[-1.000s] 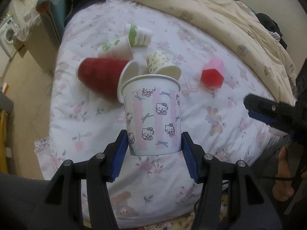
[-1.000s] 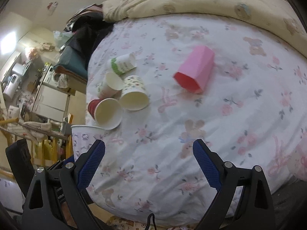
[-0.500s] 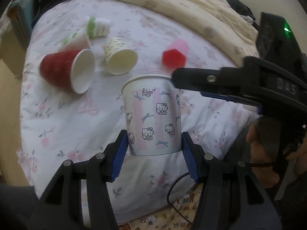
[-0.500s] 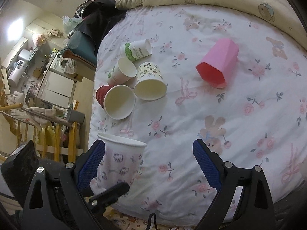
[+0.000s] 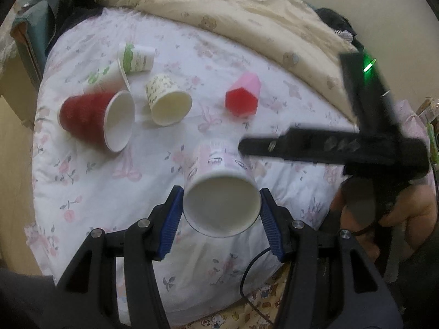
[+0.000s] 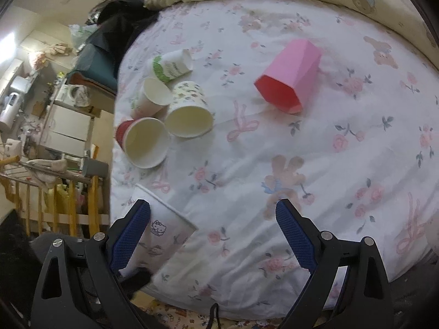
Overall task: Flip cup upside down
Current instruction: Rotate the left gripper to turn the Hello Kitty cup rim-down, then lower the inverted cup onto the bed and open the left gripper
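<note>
A white Hello Kitty paper cup (image 5: 219,192) sits between the blue pads of my left gripper (image 5: 221,216). It is tipped over, with its open mouth facing the camera and its base pointing away. My left gripper is shut on it above the bed. The cup also shows in the right wrist view (image 6: 164,233), behind my right gripper's left finger. My right gripper (image 6: 212,233) is open wide and empty. In the left wrist view its black body (image 5: 329,148) reaches in from the right, with its tip near the cup's base.
On the flowered bed sheet (image 6: 274,164) lie a red cup (image 5: 93,122), a cream dotted cup (image 5: 167,101), two green-printed cups (image 5: 137,59) and a pink faceted cup (image 5: 242,98). A beige quilt (image 5: 247,19) covers the far side. The bed edge drops off at left.
The Hello Kitty cup has tipped from upright until its mouth faces the left camera. My right gripper has come closer to the cup's base.
</note>
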Demonstrator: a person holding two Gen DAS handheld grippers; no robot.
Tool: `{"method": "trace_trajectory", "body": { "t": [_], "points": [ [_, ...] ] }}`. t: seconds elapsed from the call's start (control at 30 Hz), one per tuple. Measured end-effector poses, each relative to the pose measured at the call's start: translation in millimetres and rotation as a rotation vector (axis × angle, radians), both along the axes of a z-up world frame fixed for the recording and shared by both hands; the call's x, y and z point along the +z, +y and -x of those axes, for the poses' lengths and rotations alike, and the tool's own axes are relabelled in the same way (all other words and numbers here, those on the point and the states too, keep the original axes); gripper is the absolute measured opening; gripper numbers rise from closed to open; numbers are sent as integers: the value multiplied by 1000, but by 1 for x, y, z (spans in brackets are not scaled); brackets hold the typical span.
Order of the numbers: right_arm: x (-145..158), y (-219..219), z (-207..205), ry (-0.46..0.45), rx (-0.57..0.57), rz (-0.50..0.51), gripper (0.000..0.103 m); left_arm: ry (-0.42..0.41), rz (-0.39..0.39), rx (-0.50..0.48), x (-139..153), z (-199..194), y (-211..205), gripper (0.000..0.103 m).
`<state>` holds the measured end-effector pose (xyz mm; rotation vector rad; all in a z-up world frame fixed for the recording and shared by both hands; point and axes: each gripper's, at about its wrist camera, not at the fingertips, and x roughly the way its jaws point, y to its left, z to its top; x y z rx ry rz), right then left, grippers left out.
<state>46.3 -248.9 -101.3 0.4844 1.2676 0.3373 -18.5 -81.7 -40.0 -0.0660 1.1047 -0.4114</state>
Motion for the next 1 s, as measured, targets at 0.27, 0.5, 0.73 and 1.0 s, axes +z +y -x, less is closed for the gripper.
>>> {"method": "trace_trajectory", "body": {
  "t": [0.27,0.5,0.73,1.0],
  "points": [
    [-13,-5,1,66,-11,-19,95,-38,1,-1,7,-1,0,51],
    [9,-20,4,-28,-80,-36,95,-6,-70,82,2,-20,11,51],
    [40,-65,22,-175,-249,-16,103,48,-112,237,-13,-70,24,51],
    [32,-94,24,-121,-332,-121,103,110,-182,264,-50,-109,-12,51]
  ]
}}
